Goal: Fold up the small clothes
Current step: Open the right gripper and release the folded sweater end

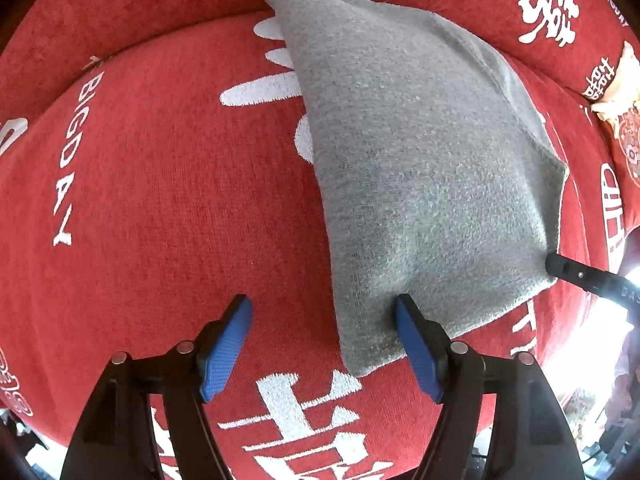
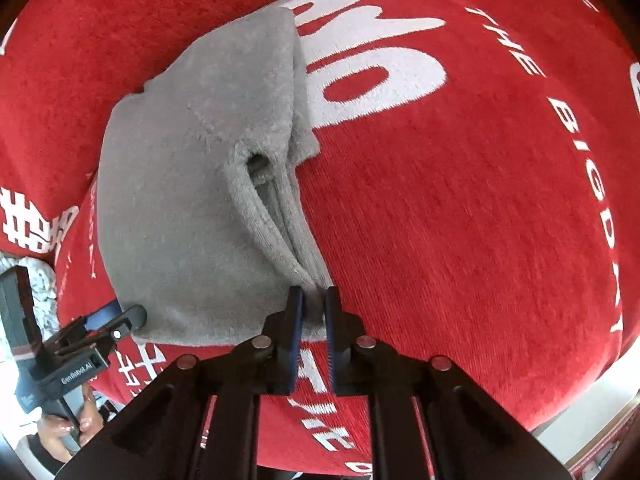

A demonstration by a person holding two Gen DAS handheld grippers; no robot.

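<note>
A small grey fleece garment (image 1: 420,168) lies folded on a red cloth with white lettering (image 1: 168,184). My left gripper (image 1: 324,312) is open at the garment's near corner, its right blue pad touching the grey edge, nothing between the jaws. In the right wrist view the same garment (image 2: 188,200) lies at the left, with a folded edge running toward me. My right gripper (image 2: 314,296) is shut on that grey edge at its near end. The left gripper (image 2: 120,320) shows at the garment's lower left. The right gripper's tip (image 1: 560,266) shows at the garment's right edge in the left wrist view.
The red cloth (image 2: 460,220) covers a cushioned surface that drops off at the near edge. A red and cream item (image 1: 624,120) lies at the far right. A person's hand (image 2: 72,428) holds the left gripper's handle.
</note>
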